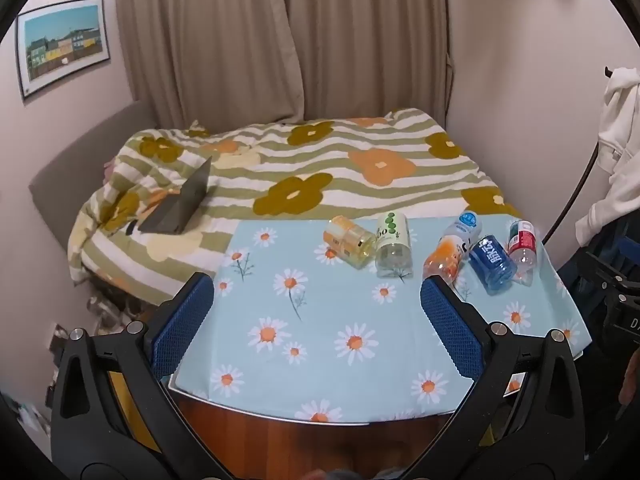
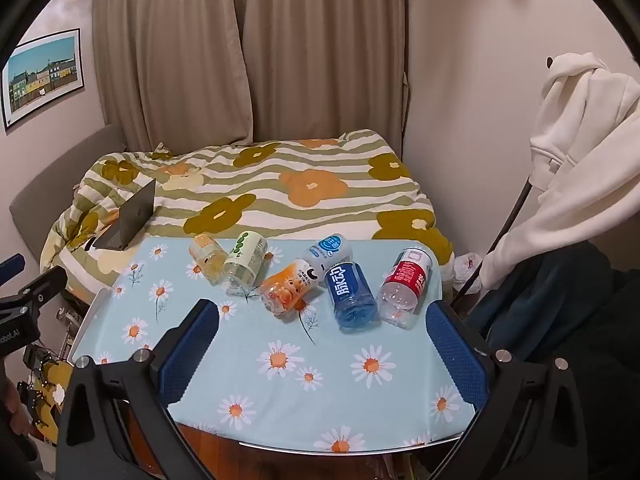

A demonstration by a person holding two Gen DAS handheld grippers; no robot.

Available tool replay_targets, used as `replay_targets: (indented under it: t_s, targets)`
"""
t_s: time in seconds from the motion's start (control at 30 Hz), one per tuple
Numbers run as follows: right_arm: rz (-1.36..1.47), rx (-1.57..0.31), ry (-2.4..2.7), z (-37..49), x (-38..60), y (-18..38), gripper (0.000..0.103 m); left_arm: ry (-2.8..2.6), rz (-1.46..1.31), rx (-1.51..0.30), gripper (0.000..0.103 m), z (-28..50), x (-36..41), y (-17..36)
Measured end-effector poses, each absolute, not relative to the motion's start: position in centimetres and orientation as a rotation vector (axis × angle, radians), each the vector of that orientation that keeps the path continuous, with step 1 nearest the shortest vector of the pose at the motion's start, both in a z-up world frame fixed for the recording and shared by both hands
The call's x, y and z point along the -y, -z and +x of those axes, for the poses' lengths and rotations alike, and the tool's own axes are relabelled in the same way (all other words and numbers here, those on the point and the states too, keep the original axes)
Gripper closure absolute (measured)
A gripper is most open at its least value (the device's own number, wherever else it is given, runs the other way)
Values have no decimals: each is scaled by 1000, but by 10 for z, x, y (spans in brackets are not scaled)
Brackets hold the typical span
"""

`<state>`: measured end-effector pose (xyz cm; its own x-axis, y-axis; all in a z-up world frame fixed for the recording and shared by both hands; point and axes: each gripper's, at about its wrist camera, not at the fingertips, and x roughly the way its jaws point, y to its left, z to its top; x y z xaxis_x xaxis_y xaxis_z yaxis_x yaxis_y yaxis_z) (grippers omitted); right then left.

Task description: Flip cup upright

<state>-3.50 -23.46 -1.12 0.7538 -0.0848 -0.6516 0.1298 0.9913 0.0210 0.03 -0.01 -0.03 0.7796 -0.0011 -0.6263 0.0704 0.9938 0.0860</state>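
Several bottle-cut cups lie on their sides along the far edge of a daisy-print table (image 1: 320, 352) (image 2: 320, 380): a yellow one (image 1: 348, 240) (image 2: 208, 258), a green-labelled one (image 1: 394, 246) (image 2: 245, 261), an orange one (image 1: 450, 252) (image 2: 292, 286), a blue one (image 1: 491, 262) (image 2: 348, 292) and a red-labelled one (image 1: 522, 246) (image 2: 404, 284). My left gripper (image 1: 318, 292) is open and empty, short of the cups. My right gripper (image 2: 324, 320) is open and empty, near the orange and blue cups.
A bed with a flowered quilt (image 1: 320, 168) lies behind the table, with an open laptop (image 1: 180, 208) on it. White clothing (image 2: 580, 152) hangs at the right. Curtains (image 2: 280, 60) hang at the back. The left gripper's body (image 2: 24, 304) shows at the left edge.
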Motion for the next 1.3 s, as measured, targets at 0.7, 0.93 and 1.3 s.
replay_targets:
  t_s: [0.7,0.93,1.3]
  targets:
    - [79,-703,118,-36,235,11,0,55,92,-664,0,-1,-1,2]
    - [78,-702,119,-36,235,10,0,59,91,-661,0,2,-3,2]
    - [79,-700,118,-36,235,10,0,57,92,-663,0,2,-2,1]
